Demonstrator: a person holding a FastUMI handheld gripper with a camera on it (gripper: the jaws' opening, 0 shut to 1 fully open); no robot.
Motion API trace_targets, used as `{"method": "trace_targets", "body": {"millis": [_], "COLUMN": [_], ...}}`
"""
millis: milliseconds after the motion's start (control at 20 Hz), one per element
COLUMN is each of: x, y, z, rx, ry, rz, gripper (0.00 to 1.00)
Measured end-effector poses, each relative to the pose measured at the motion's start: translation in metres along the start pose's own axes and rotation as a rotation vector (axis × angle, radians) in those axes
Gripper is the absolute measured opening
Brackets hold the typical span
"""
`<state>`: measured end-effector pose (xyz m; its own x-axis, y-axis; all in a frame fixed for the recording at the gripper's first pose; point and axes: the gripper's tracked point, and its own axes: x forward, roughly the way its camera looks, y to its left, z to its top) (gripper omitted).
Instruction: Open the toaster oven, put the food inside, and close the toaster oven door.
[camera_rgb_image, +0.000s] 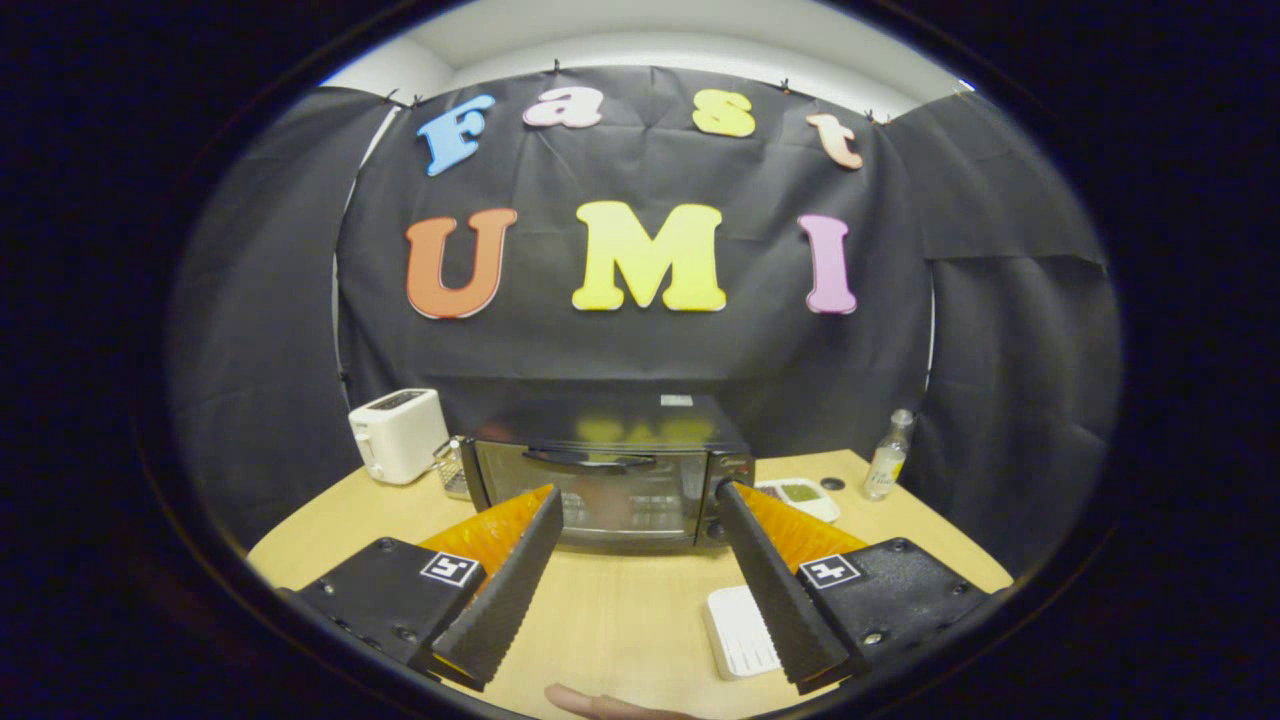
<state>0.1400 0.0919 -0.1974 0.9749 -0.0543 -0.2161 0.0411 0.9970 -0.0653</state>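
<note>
A black toaster oven (610, 470) stands on the wooden table, straight ahead of my fingers, with its glass door shut and its handle (588, 460) across the top of the door. A small white plate with green food (800, 495) lies just right of the oven, beyond my right finger. My gripper (637, 495) is open, its fingers spread wide a short way in front of the oven door, with nothing between them.
A white pop-up toaster (398, 434) stands left of the oven, with a small wire rack (452, 470) between them. A clear bottle (887, 458) stands at the right. A white pad (738, 632) lies on the table (620, 610) by my right finger. A fingertip (600, 703) shows nearest me.
</note>
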Motion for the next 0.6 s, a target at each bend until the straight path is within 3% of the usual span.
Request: {"method": "trace_targets", "body": {"millis": [150, 600], "x": [-0.046, -0.128], "y": [-0.014, -0.042], "z": [0.038, 0.076], "rx": [-0.006, 0.048], "ry": [-0.1, -0.175], "rz": [-0.014, -0.009], "gripper": [1.0, 1.0]}}
